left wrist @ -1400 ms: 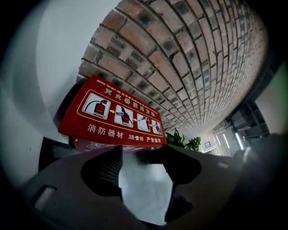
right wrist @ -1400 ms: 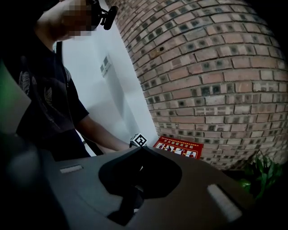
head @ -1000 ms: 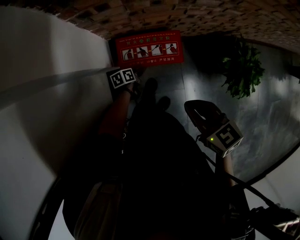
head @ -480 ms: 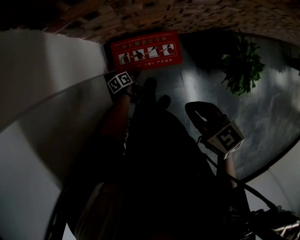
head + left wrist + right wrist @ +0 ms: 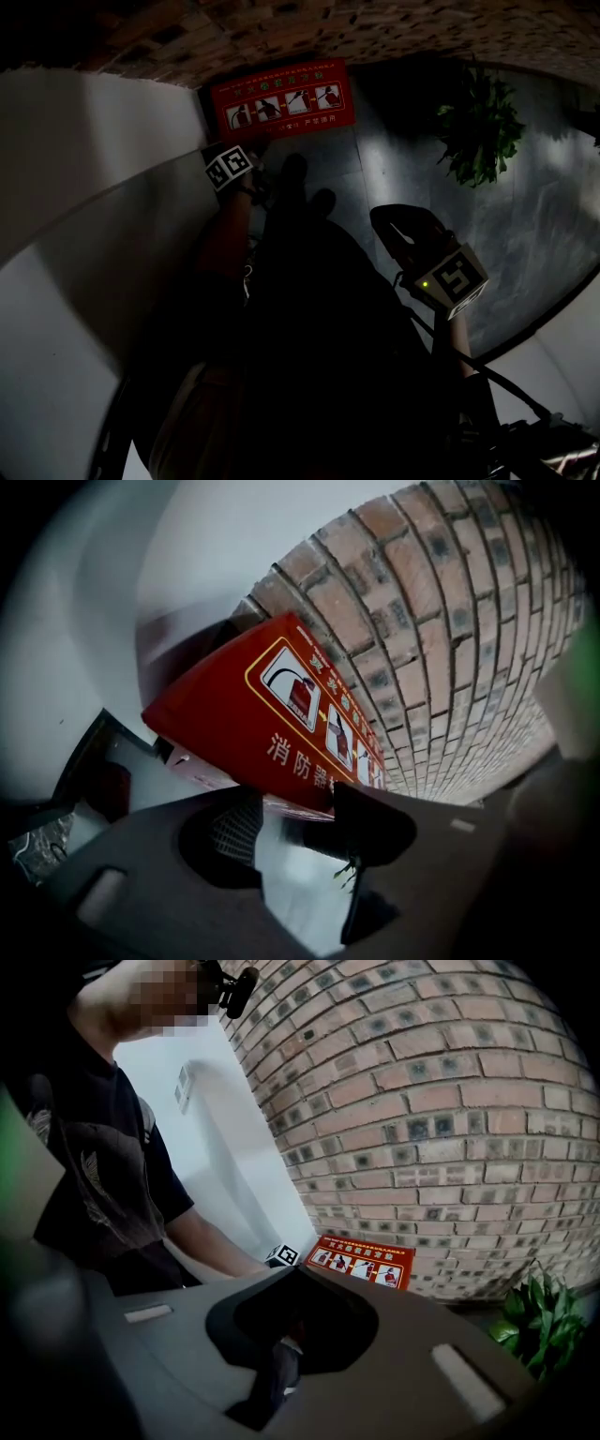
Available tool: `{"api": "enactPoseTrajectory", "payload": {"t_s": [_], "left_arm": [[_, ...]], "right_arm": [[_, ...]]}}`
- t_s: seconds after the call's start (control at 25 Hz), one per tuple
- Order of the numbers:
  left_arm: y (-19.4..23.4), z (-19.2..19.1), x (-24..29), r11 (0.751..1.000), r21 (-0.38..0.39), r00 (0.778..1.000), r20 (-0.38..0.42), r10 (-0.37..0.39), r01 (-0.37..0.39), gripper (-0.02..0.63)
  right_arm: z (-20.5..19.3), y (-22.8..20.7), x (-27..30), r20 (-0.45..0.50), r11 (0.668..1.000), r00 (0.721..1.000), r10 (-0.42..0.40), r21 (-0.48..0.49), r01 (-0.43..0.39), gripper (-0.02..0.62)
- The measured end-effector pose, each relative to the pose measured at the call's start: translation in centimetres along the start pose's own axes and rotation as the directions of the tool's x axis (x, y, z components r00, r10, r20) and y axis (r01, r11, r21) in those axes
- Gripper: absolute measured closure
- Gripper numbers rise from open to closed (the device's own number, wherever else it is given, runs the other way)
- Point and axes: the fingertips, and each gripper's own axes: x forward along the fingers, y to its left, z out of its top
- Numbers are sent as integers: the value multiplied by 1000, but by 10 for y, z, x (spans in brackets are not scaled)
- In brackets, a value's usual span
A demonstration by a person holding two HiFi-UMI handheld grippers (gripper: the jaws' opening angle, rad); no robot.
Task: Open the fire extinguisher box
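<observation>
The red fire extinguisher box [image 5: 281, 98] stands on the floor against the brick wall, its lid printed with instruction pictures. My left gripper [image 5: 246, 155] reaches down at the box's near left corner. In the left gripper view the red lid [image 5: 272, 714] fills the middle and its front edge lies just beyond the tips of my left gripper [image 5: 298, 803]. The jaws are closing, the gap between them shows only floor, and no pad presses on the lid. My right gripper [image 5: 386, 217] hangs apart over the floor. In its own view the right gripper [image 5: 292, 1271] is shut and empty, and the box [image 5: 361, 1262] is far ahead.
A green potted plant [image 5: 483, 127] stands to the right of the box. A brick wall [image 5: 394, 28] runs behind it and a white wall [image 5: 84, 187] rises on the left. The floor [image 5: 394, 159] is grey and glossy. The person's legs fill the middle of the head view.
My left gripper has reached further out toward the box's near left corner; its marker cube looks smaller. The head view has shifted slightly. The right gripper has stayed in place.
</observation>
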Motion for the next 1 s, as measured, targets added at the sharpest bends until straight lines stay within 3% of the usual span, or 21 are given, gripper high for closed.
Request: {"api": "enactPoseTrajectory", "payload": {"t_s": [0.68,0.8,0.92,1.0], "left_arm": [[-59,12,-47,977,207,997,-59,-48,59,364],[-76,20,-57,959,274,997,-43,-66,75,364],[-96,35,-66,935,339,995,-20,-98,99,364],[-109,45,-70,913,393,993,-12,-116,112,364]], "right_arm": [[21,8,-17,87,999,996,20,-42,-16,595],[26,10,-25,44,1000,999,-11,20,10,594],[29,6,-27,121,999,993,8,-49,-2,595],[31,10,-29,90,1000,996,3,-19,-2,594]]}}
